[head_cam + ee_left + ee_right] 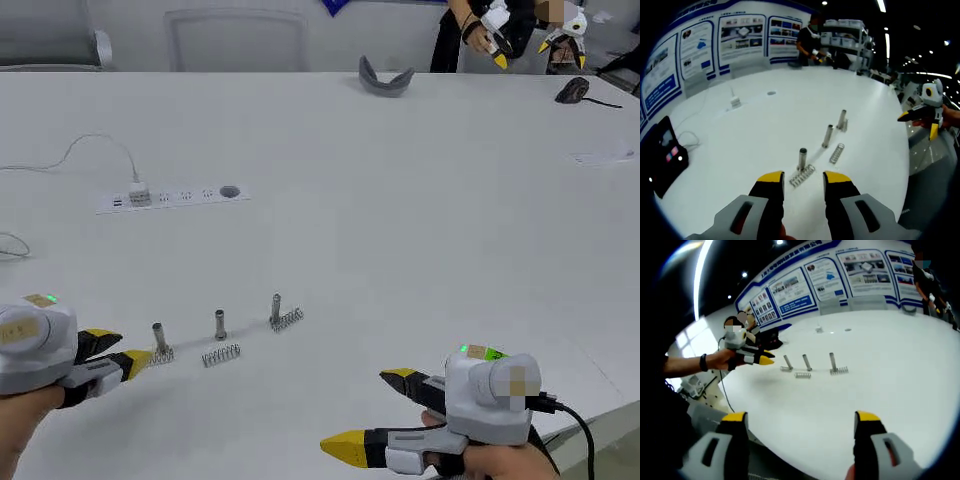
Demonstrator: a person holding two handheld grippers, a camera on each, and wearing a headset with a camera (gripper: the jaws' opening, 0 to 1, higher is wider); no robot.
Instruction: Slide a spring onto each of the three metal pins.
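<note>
Springs lie beside the three pins, none threaded yet; my left gripper and right gripper gape empty.

The left tongs and right tongs have grey-white housings, black jaws, yellow tips; a black cable leaves the right one

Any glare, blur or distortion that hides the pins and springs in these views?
Head view: even light, no glare on the white table; pins and springs small but crisp. Left gripper view: fisheye bends the table edge, nearest pin sharp. Right gripper view: bright light streak at top left, pins distant and tiny.
</note>
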